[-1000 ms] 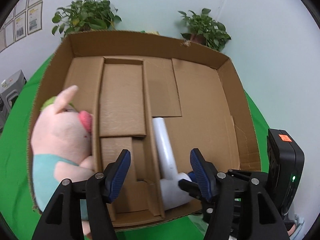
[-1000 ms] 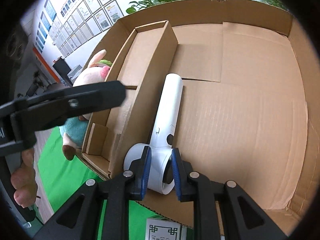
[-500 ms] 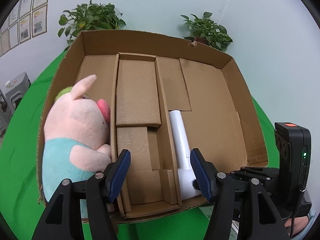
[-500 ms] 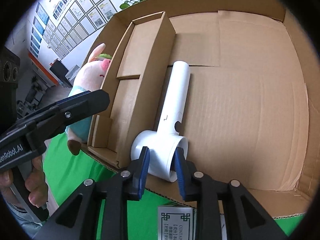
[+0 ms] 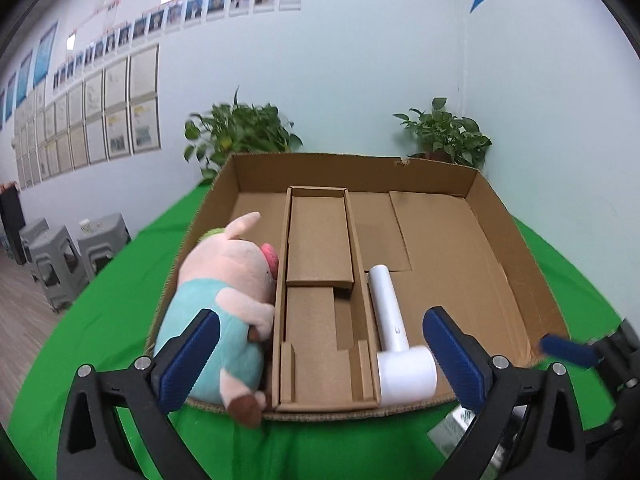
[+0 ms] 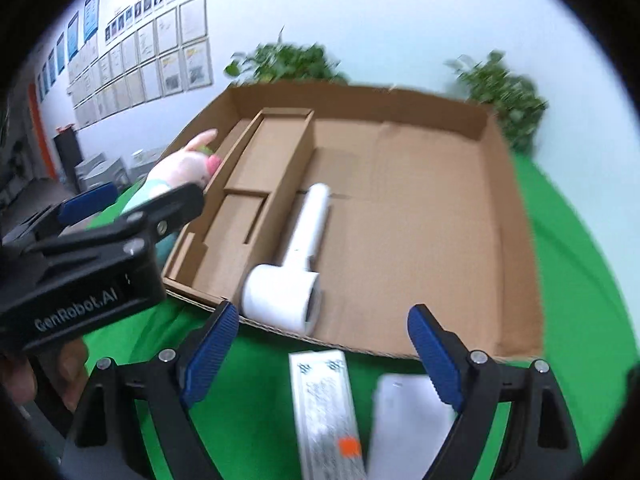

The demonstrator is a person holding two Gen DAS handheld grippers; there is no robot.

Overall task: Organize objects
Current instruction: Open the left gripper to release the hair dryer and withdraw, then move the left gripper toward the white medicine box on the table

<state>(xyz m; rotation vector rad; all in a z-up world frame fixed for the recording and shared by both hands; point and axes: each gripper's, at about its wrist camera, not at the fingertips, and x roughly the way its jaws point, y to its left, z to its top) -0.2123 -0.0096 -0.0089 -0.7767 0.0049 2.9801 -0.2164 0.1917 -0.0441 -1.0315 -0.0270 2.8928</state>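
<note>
A white hair dryer [image 5: 394, 338] lies in the open cardboard box [image 5: 516, 264], head toward the front edge; it also shows in the right wrist view [image 6: 294, 276]. A pink plush pig [image 5: 224, 300] lies in the box's left compartment, also in the right wrist view [image 6: 176, 166]. My left gripper [image 5: 320, 356] is open and empty in front of the box. My right gripper [image 6: 320, 348] is open and empty above the green cloth, clear of the dryer. Under it lie a grey patterned box [image 6: 326, 404] and a white flat box [image 6: 408, 424].
A cardboard divider insert [image 5: 320, 280] fills the box's middle-left. The box sits on a green cloth [image 5: 100, 300]. Two potted plants [image 5: 240, 136] [image 5: 444, 136] stand behind it against the wall. Grey stools [image 5: 60, 256] stand far left.
My right gripper opened, let go of the hair dryer and pulled back out of the box. My left gripper also pulled back and tilted up. The dryer stays in the box.
</note>
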